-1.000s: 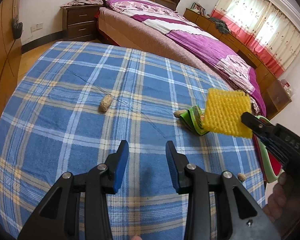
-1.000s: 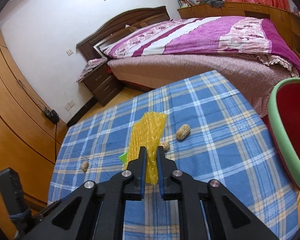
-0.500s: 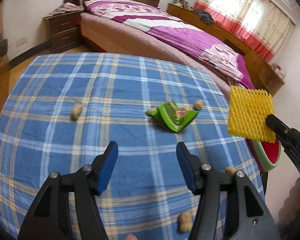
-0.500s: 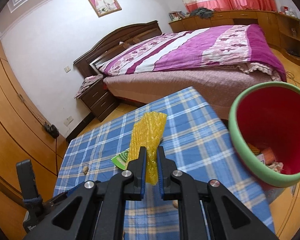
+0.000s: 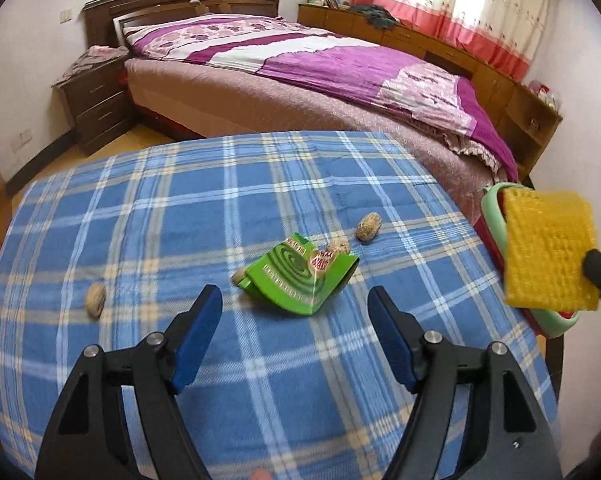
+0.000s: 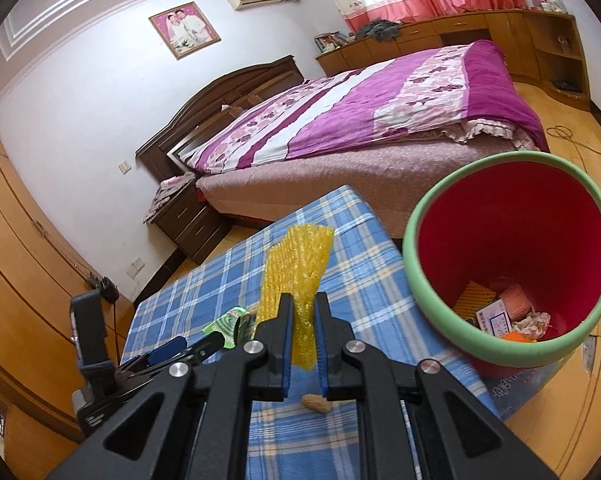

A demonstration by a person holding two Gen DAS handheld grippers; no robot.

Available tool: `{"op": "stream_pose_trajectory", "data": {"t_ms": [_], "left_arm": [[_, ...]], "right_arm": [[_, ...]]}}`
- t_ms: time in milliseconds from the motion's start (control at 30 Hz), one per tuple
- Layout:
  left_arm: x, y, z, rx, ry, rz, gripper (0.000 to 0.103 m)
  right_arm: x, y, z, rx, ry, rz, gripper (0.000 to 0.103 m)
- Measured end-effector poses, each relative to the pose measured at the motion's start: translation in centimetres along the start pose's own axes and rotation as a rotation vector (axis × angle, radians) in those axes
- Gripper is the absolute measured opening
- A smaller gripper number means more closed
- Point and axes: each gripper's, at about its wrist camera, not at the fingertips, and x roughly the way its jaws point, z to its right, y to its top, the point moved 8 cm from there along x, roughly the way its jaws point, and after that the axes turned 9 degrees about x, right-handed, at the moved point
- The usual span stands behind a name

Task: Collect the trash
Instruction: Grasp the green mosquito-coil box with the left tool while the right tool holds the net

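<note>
Room: a bedroom was shown, with a bed (image 5: pixel 300 64) under a purple cover behind a table covered by a blue checked cloth (image 5: pixel 180 208).
Right gripper (image 6: pixel 302 320): its fingers were clenched on a yellow foam net (image 6: pixel 296 264), which was held upright above the edge of the table, beside the bin and not yet over its mouth.
Left gripper (image 5: pixel 294 340): its fingers were spread wide with nothing between them, above the cloth and just in front of a green wrapper (image 5: pixel 300 276).
Trash on table: the green wrapper was lying bent near the middle; peanut shells were seen around it, one (image 5: pixel 368 227) behind it and one (image 5: pixel 95 299) well apart to the left.
Bin (image 6: pixel 572 176): a red bucket with a green rim was standing next to the table, on the right gripper's side.
Bin contents: some paper scraps, a small orange box and one yellow ribbed piece were seen on the bottom; most of the space was free.
Risk, release: if the net is let go too early, it may probably fall on the floor or on the rim, because it looks very light.
Risk, sticking: the net's mesh may catch on the pads and not drop.
Risk, left side: small shells may be pushed away or crushed when the wrapper is grasped.
</note>
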Motion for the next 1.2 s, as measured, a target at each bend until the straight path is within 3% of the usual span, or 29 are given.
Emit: {"op": "stream_pose_trajectory", "data": {"t_ms": [533, 833, 1200], "left_arm": [[5.0, 1.0, 0.7, 0.085, 0.037, -0.078, 0.075], [3.6, 1.0, 0.5, 0.036, 0.014, -0.031, 0.047], [0.0, 0.5, 2.2, 0.028, -0.043, 0.014, 0.043]], "right_arm": [[-0.4, 0.9, 3.1, 0.06, -0.012, 0.013, 0.012], [-0.5, 0.9, 3.4, 0.068, -0.012, 0.014, 0.012], [-1.6, 0.8, 3.5, 0.068, 0.003, 0.038, 0.012]]}}
